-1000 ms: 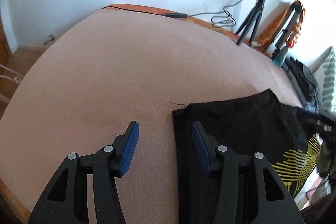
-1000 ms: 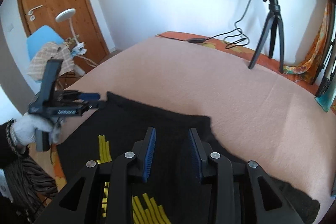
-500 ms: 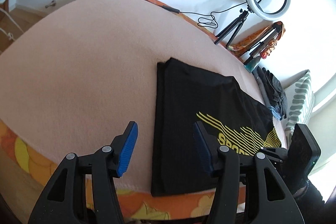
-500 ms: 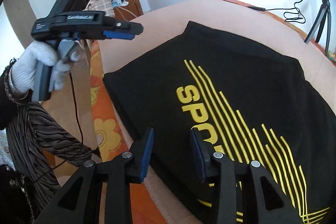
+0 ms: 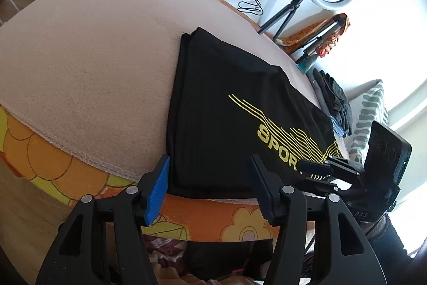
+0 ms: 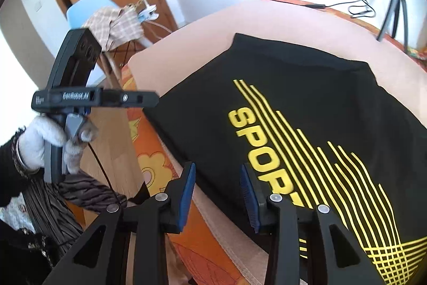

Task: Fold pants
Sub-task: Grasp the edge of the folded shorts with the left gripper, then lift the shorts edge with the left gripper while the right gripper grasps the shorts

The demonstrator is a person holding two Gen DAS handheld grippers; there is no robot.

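Over the last second both cameras have pulled back from low over the cloth toward the near edge of the bed (image 5: 80,66), so the whole garment is now in view. The black pants (image 5: 229,108) lie as a flat, squared packet on the pink blanket, the near edge at the blanket's hem, the yellow "SPORT" print (image 6: 256,143) facing up. Judging from that neat shape and both tools standing off it, the folding looks finished or very nearly so; at most one more fold or a smoothing pass could remain.

The left gripper (image 5: 210,186) has just been opening and its jaws now stand moderately wide. They frame the near left corner of the pants in the picture but hang clear of the cloth, with nothing pinched between the blue pads (image 5: 157,191).

The right gripper (image 6: 217,194) is held narrower, a modest gap between its pads, also empty; it hovers just above the near edge of the pants without touching. In the right wrist view the left tool is seen held by a white-gloved hand (image 6: 45,143), off the bed's near left side.
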